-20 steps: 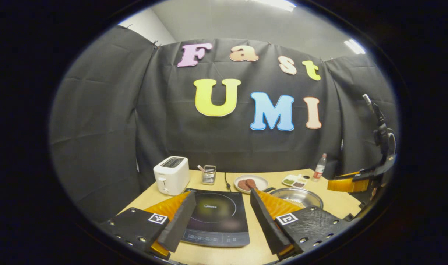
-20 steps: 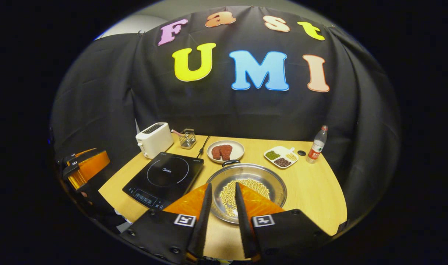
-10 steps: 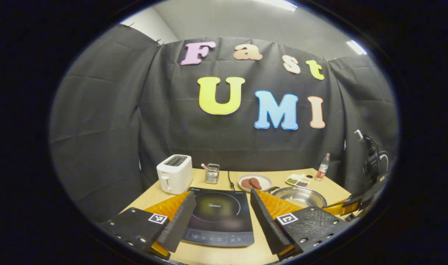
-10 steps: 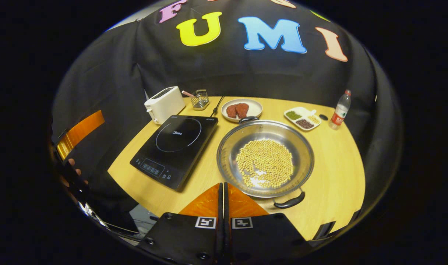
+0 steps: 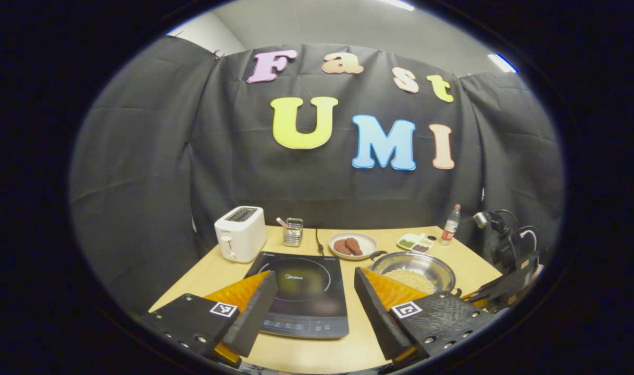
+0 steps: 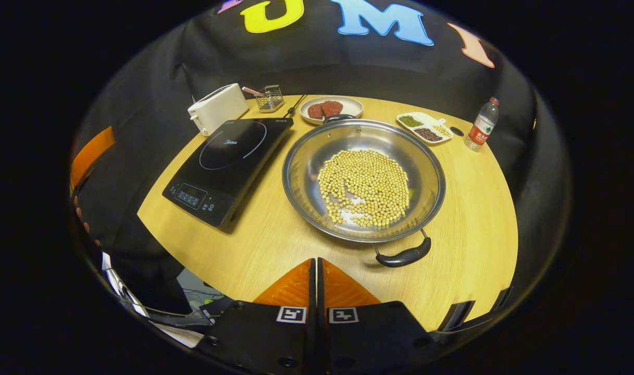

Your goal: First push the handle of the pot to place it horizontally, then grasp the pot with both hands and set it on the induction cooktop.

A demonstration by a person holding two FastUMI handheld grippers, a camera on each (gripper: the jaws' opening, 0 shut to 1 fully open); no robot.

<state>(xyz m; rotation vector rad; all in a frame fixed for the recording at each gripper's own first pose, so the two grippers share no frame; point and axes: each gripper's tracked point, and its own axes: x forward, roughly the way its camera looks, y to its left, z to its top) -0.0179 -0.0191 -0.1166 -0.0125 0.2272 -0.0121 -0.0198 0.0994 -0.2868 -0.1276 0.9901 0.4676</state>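
Observation:
A steel pot (image 6: 301,172) full of yellow beans (image 6: 363,187) sits on the wooden table (image 6: 468,219), right of the black induction cooktop (image 6: 228,161). One black handle (image 6: 404,256) points toward me, the other handle (image 6: 339,117) lies at the far rim. My right gripper (image 6: 315,265) is shut and empty, hovering above the table's near edge, just left of the near handle. In the left gripper view my left gripper (image 5: 312,284) is open over the cooktop (image 5: 301,291), with the pot (image 5: 413,268) to its right and the right gripper (image 5: 504,289) beyond it.
At the back stand a white toaster (image 6: 216,107), a wire holder (image 6: 270,97), a plate of meat (image 6: 330,108), a divided dish of beans (image 6: 426,127) and a bottle (image 6: 482,125). The cooktop's cord (image 6: 295,104) runs backward. A hand (image 6: 82,219) shows at the far left.
My right gripper closed from open, rose and drew back toward the table's near edge, tilting downward over the pot. The left gripper barely shifted and stays open.

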